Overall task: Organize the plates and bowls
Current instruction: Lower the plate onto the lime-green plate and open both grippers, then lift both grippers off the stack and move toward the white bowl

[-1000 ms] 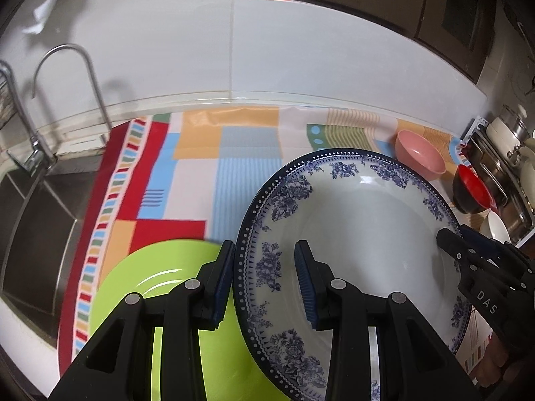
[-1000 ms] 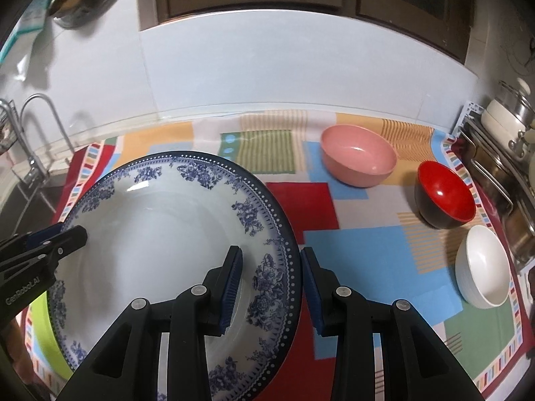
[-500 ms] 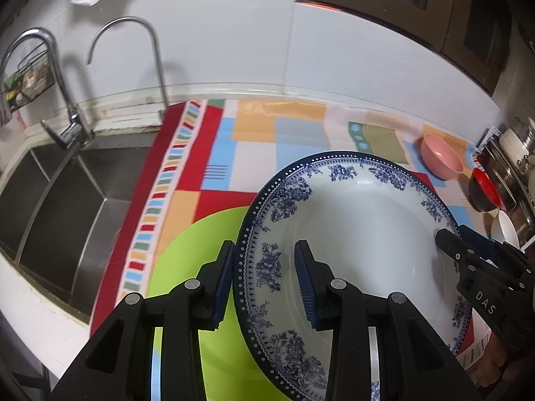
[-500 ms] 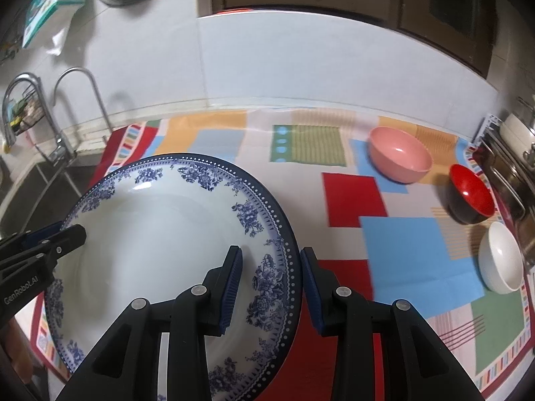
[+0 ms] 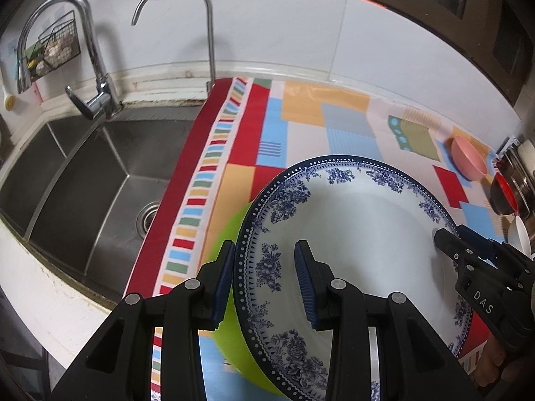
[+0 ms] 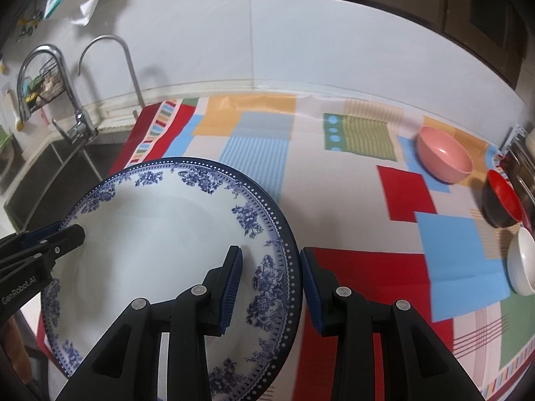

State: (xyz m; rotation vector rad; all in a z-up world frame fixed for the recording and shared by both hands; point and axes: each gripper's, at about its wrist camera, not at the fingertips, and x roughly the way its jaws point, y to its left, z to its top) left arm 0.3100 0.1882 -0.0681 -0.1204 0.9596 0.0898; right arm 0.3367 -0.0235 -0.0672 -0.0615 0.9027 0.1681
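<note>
A large white plate with a blue floral rim [image 5: 361,227] [image 6: 157,234] hangs tilted above the patterned cloth, gripped from both sides. My left gripper [image 5: 264,264] is shut on its left rim, one pad inside and one outside. My right gripper [image 6: 271,267] is shut on its right rim the same way. Each gripper's tip shows in the other view, the right gripper [image 5: 448,239] and the left gripper [image 6: 72,234]. A lime green plate [image 5: 230,327] lies on the cloth under the blue plate, mostly covered by it.
A steel sink [image 5: 87,187] with two faucets [image 5: 100,97] lies just left of the cloth's striped edge [image 5: 197,207]. At the right stand a pink bowl [image 6: 444,157], a red bowl [image 6: 501,200] and a white bowl [image 6: 521,260], beside metal pots [image 5: 521,173].
Both grippers have carried the blue plate leftward, toward the sink, and slightly down. It now covers more of the green plate. The grips are unchanged.
</note>
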